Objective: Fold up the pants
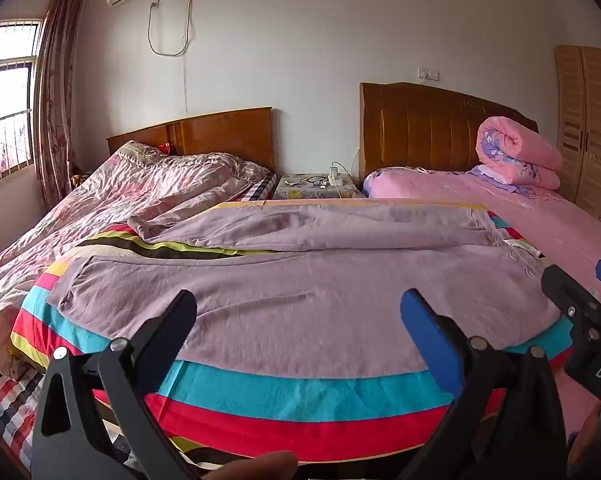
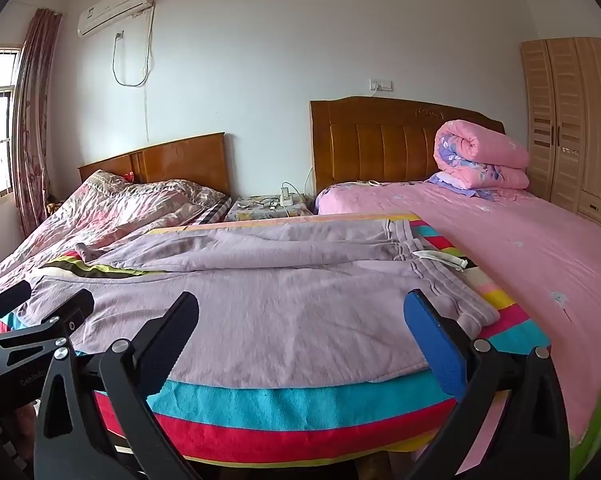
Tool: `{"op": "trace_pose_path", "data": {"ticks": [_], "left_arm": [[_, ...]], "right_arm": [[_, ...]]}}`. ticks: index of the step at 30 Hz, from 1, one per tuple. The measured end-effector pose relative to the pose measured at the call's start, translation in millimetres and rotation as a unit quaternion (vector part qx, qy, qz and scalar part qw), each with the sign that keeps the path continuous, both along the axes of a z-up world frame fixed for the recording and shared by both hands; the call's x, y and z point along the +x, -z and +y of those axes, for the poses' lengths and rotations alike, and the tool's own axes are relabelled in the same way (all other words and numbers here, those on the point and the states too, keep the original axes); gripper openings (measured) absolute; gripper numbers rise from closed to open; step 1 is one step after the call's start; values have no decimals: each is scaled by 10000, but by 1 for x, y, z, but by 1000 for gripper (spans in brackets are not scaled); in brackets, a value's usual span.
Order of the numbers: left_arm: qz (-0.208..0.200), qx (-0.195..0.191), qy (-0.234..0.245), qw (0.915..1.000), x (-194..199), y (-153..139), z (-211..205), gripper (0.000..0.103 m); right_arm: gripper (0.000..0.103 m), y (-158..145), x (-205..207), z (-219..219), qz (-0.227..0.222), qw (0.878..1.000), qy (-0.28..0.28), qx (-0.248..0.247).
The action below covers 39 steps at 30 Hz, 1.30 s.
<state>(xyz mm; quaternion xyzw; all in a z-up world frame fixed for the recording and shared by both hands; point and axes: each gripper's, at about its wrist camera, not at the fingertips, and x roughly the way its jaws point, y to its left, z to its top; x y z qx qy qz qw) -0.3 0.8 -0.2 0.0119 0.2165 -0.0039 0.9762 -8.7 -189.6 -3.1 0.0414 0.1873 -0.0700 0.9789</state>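
Observation:
Lilac pants (image 1: 300, 264) (image 2: 280, 280) lie spread flat on a bright striped cloth (image 1: 300, 396) (image 2: 300, 400). The waistband (image 2: 420, 264) is to the right and the two legs run off to the left. My left gripper (image 1: 300, 300) hovers open in front of the near leg, with nothing between its fingers. My right gripper (image 2: 302, 302) is also open and holds nothing, hovering before the near edge towards the waistband end. Each gripper shows at the edge of the other's view: the right gripper (image 1: 580, 276) and the left gripper (image 2: 48, 296).
A bed with a crumpled floral quilt (image 1: 120, 200) lies to the left. The pink-sheeted bed (image 2: 520, 248) on the right carries a rolled pink quilt (image 2: 480, 156). A nightstand (image 2: 268, 206) stands between the headboards, a wardrobe (image 2: 572, 120) at far right. A fingertip (image 1: 260, 464) shows at the bottom.

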Motion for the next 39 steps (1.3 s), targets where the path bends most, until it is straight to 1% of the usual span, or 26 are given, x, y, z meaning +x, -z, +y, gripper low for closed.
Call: {"op": "trace_pose_path", "data": {"ticks": [1, 10, 12, 14, 24, 39], "left_arm": [[9, 130, -21, 9999, 0, 0, -2, 102], [2, 42, -83, 10000, -7, -1, 2, 102], [38, 79, -44, 10000, 0, 2, -1, 102], [44, 72, -47, 10000, -1, 3, -2, 102], [89, 48, -23, 9999, 0, 2, 2, 102], [106, 25, -31, 9999, -1, 2, 3, 102]], "right_arm": [[99, 0, 0, 0, 0, 10000, 1, -1], [99, -1, -4, 1, -48, 10000, 18, 2], [99, -3, -8, 0, -48, 10000, 18, 9], [99, 2, 0, 4, 21, 10000, -14, 5], [99, 6, 1, 4, 51, 10000, -15, 56], [99, 3, 0, 5, 93, 9999, -31, 73]]}}
